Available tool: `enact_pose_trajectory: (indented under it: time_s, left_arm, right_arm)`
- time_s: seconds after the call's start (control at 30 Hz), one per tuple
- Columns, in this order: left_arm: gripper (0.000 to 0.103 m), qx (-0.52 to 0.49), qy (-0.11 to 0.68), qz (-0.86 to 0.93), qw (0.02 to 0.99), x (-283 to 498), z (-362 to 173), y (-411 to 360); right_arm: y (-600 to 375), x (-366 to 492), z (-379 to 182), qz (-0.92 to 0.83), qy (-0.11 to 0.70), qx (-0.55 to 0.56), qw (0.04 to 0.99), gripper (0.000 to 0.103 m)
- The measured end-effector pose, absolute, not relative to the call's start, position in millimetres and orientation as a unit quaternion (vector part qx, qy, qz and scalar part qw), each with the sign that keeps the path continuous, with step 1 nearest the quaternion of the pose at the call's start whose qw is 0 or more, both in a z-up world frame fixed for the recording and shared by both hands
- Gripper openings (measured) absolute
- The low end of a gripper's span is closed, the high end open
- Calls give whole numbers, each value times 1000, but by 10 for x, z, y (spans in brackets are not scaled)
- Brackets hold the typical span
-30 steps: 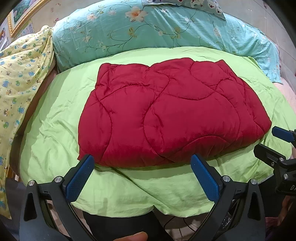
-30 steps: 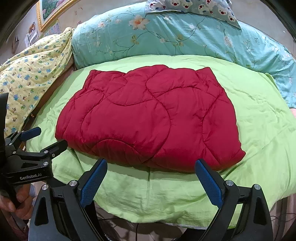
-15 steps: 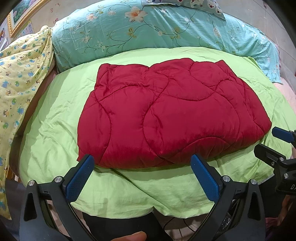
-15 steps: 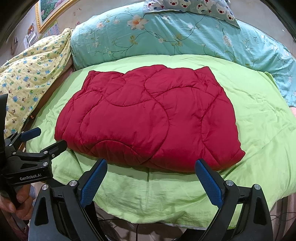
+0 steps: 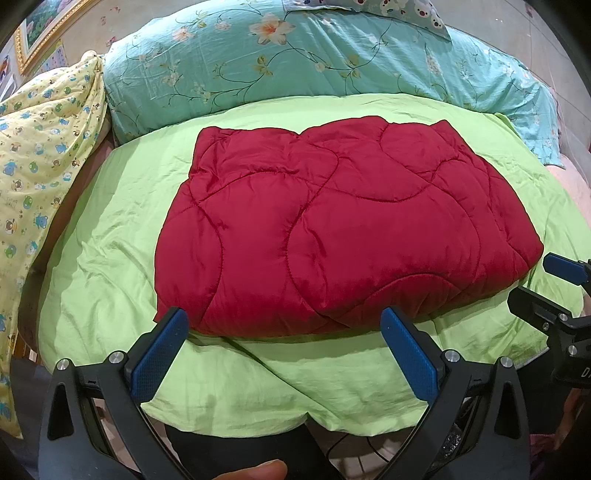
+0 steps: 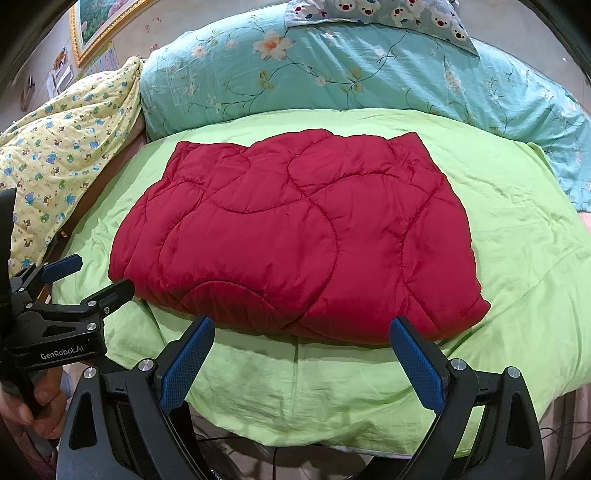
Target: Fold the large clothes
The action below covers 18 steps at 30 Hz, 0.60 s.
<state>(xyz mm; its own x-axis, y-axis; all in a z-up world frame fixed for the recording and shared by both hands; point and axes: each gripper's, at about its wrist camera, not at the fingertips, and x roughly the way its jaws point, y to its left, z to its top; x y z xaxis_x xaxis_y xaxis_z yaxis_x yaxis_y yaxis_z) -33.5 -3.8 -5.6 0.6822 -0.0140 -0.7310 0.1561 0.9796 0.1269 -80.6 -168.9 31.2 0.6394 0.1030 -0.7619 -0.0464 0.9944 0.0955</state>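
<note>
Garment: one red quilted garment, already folded into a broad pad, lies flat on the green bed cover, roughly centred on the bed.
Direction from jaws: the garment sits straight ahead of both grippers, its near edge just beyond the fingertips, not touching them.
Long axis: runs side to side across both views, square to the line of the fingers.
Left gripper: jaws spread wide, holding nothing; faces the left half of the near edge.
Right gripper: jaws spread wide, holding nothing; faces the right half, its right finger close to the near right corner.
Nearer hand: about equal; each seems best placed for the corner on its own side.
Likely next move: a grasp at the near edge or corners for another fold, judged from the layout.
Count: one garment, two grippers, one teal floral quilt behind, one yellow printed quilt at left, one bear-print pillow.
</note>
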Motion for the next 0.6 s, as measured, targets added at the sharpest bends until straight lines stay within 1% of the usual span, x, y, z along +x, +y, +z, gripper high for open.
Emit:
enact_pose_trajectory:
  time_s: [0.6]
  left_arm:
    - [103, 88, 395, -39, 914, -306, -89, -35]
  right_arm:
    - [-1611, -797, 304, 44, 423, 35, 904, 97]
